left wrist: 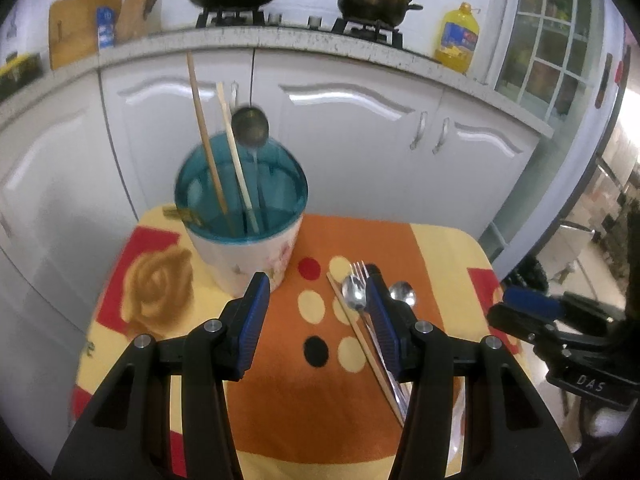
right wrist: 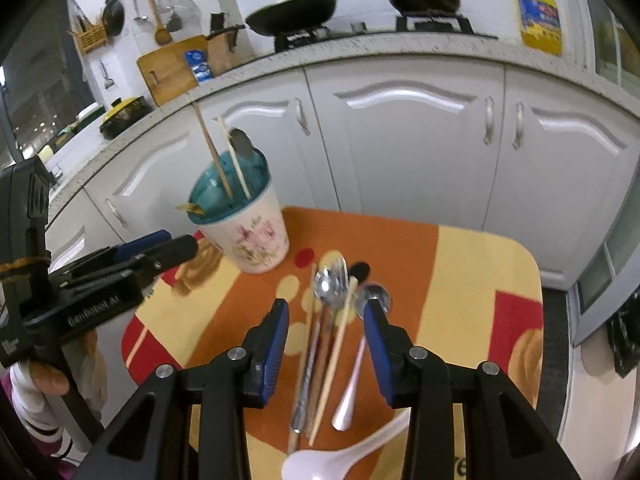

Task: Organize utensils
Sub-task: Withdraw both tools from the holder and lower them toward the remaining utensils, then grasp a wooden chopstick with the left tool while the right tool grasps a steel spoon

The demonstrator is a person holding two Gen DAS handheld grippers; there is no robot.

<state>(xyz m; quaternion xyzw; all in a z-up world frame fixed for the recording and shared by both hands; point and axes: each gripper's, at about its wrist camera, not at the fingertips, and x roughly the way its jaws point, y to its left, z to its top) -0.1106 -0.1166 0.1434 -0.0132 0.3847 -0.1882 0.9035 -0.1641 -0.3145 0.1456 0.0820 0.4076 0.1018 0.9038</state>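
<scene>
Surface: small table (right wrist: 472, 264) with an orange, yellow and red patterned cloth, frame centre.
Holder: floral cup (right wrist: 248, 236) with teal inside, left of centre, holding two chopsticks (right wrist: 218, 160) and a spoon.
Loose utensils: spoons, fork, chopsticks (right wrist: 332, 320) lying together, lower centre.
Room: white cabinets (right wrist: 404, 136), stove with wok (right wrist: 292, 12) and pot, top.
Left gripper (left wrist: 316, 320): spread, empty.
Right gripper (right wrist: 326, 344): spread over the utensils, empty.

Chopsticks (left wrist: 216, 136) upright in holder (left wrist: 244, 236)

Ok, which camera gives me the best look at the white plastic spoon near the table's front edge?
Right wrist view: the white plastic spoon lies at the bottom of frame, bowl and most of the handle visible below the open right gripper. In the left wrist view I can't make it out.
</scene>
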